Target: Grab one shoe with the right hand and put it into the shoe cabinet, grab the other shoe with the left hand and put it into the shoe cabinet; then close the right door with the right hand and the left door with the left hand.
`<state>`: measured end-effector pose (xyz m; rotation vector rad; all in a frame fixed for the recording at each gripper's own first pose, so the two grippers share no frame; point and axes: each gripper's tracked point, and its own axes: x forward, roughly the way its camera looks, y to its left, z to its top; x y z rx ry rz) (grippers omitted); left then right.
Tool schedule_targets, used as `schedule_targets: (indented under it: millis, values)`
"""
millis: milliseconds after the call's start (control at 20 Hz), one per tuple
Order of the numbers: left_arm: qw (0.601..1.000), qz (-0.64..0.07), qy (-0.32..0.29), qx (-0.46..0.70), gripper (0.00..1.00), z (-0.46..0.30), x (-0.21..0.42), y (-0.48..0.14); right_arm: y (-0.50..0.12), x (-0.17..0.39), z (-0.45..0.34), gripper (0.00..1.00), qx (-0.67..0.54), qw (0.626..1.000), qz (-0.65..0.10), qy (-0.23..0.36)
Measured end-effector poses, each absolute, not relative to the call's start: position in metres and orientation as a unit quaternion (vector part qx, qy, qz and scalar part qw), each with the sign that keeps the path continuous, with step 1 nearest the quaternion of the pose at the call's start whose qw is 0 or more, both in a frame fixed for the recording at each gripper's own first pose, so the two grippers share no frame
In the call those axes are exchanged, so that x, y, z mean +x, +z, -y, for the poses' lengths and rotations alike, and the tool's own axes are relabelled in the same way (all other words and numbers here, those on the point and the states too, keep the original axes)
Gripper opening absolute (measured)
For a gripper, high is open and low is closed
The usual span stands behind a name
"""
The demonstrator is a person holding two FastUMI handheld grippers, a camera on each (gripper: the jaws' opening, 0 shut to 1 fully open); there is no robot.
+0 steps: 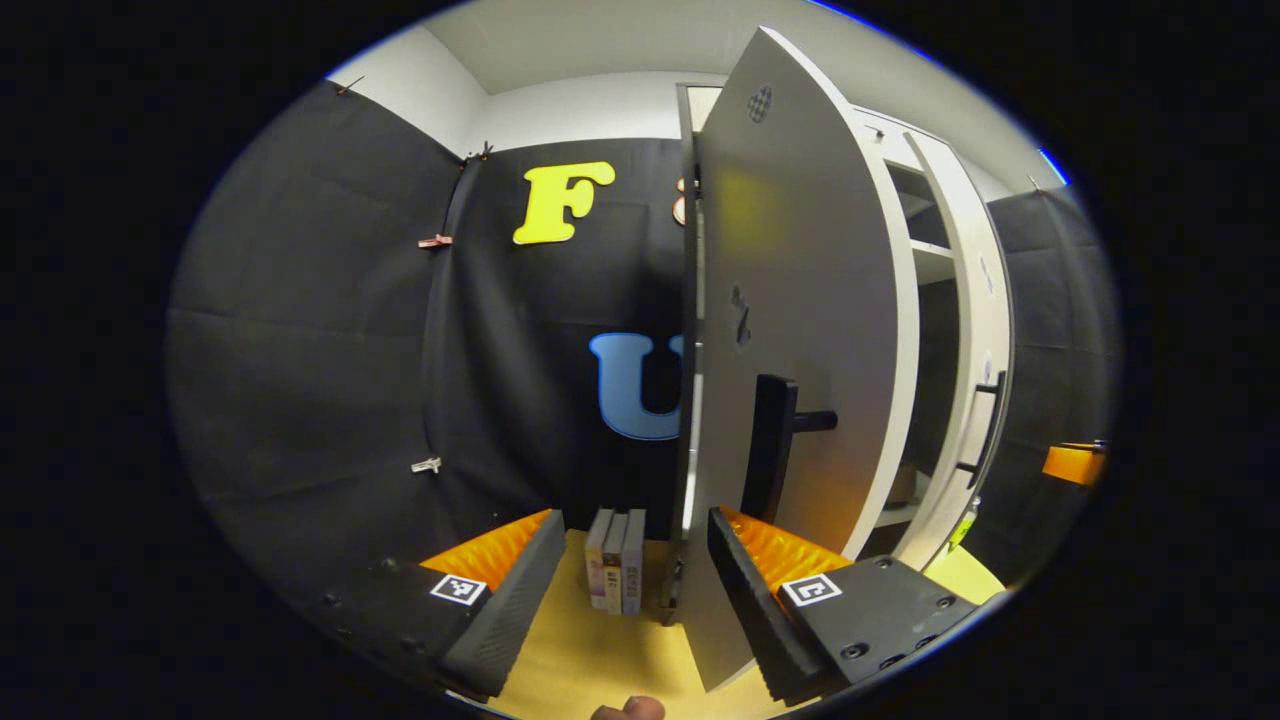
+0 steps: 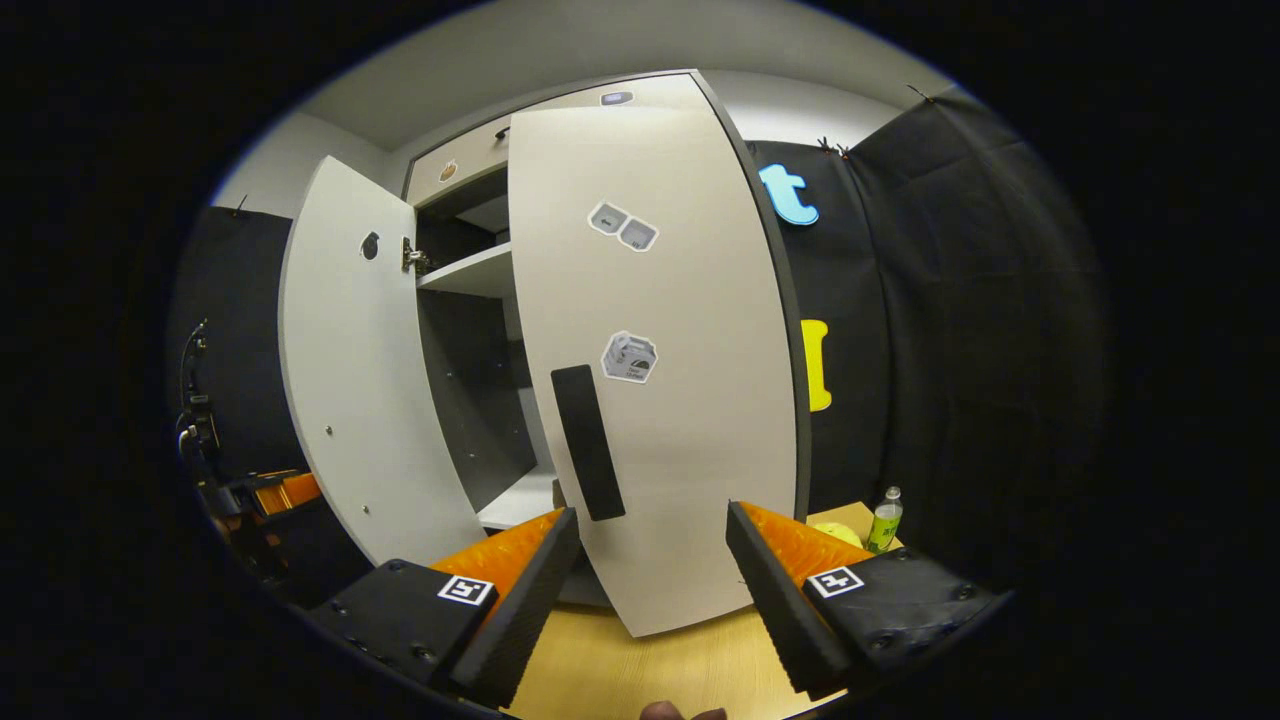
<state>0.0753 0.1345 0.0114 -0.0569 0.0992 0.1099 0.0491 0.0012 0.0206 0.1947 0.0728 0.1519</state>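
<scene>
Both tongs are spread and empty: right tongs (image 2: 645,585) before the right door (image 2: 660,400), left tongs (image 1: 635,590) beside the left door (image 1: 800,330), both ajar. A glancing push could miss either handle.

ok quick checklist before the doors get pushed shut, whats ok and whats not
1. Left gripper open, fingers apart: ok.
2. Right gripper open: ok.
3. Left door wide open, its handle just ahead of the left gripper: ok to push.
4. Right door partly closed, its handle ahead of the right gripper: ok.
5. Both shoes inside the cabinet: cannot tell, the lower shelf is mostly hidden by the doors.
6. Books stand beside the left door's outer face, not in its closing path: ok.
</scene>
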Motion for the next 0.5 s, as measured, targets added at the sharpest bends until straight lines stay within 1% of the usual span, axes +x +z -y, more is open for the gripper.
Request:
schedule_targets:
  millis: [350, 400, 450, 500]
  values:
    - [0.998, -0.055, -0.027, -0.034, 0.93, -0.049, 0.088, 0.007, 0.029, 0.046, 0.011, 0.98, 0.092, 0.993, -0.029, 0.067]
    - [0.997, -0.053, -0.034, -0.033, 0.9, -0.039, 0.087, 0.01, 0.029, 0.047, 0.012, 0.98, 0.089, 0.994, -0.028, 0.066]
    - [0.998, -0.05, -0.037, -0.029, 0.93, -0.032, 0.086, 0.013, 0.029, 0.046, 0.011, 0.98, 0.087, 0.994, -0.027, 0.066]
    - [0.998, -0.047, -0.038, -0.023, 0.94, -0.027, 0.084, 0.013, 0.029, 0.045, 0.008, 0.98, 0.086, 0.994, -0.026, 0.066]
